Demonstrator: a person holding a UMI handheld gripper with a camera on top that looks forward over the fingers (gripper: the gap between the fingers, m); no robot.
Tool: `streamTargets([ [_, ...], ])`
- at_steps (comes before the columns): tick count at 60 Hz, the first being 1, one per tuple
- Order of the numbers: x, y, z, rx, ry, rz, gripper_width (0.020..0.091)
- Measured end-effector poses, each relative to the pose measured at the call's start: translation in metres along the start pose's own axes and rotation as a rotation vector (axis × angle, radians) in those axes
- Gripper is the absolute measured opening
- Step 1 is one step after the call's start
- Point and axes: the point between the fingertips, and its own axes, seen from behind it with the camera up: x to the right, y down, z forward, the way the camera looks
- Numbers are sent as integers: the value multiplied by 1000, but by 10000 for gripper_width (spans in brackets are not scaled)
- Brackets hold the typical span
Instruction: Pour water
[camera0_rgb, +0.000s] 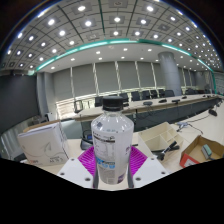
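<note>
Gripper view: a clear plastic water bottle (111, 140) with its black cap (113, 102) on stands upright between the purple pads (88, 160), which look clamped on it. With the cap on, tilting would pour nothing, and a loose hold on the smooth sides could let it slip.

Large office under a dark ceiling (95, 25) dotted with round lights, tall windows (110, 77) along the far wall, long desks (175, 108) at right.
</note>
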Motion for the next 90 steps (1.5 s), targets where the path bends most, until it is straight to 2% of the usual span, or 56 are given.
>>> streamTargets([
  [5,35,44,7,-51,55,-131,395],
  [14,51,98,2,-120,93,-165,395],
  [22,60,133,5,-145,97,-164,402],
  [24,59,129,3,-99,91,-169,405],
  [26,57,129,2,-89,94,-173,416],
  [32,60,129,1,-69,108,-128,508],
  [36,64,134,2,-99,117,-123,582],
  [38,62,141,-1,-140,120,-116,686],
  [40,60,144,-5,-170,114,-105,838],
  [41,59,143,-7,-175,111,-101,873],
  [43,58,141,-12,-182,114,-93,839],
  [47,58,137,-28,-215,143,-94,867],
  [56,42,115,-81,-274,189,-112,863],
  [70,-22,86,-210,-396,253,-99,862],
  [80,-72,74,-288,-429,254,-79,861],
  [90,-98,77,-333,-445,262,-98,861],
])
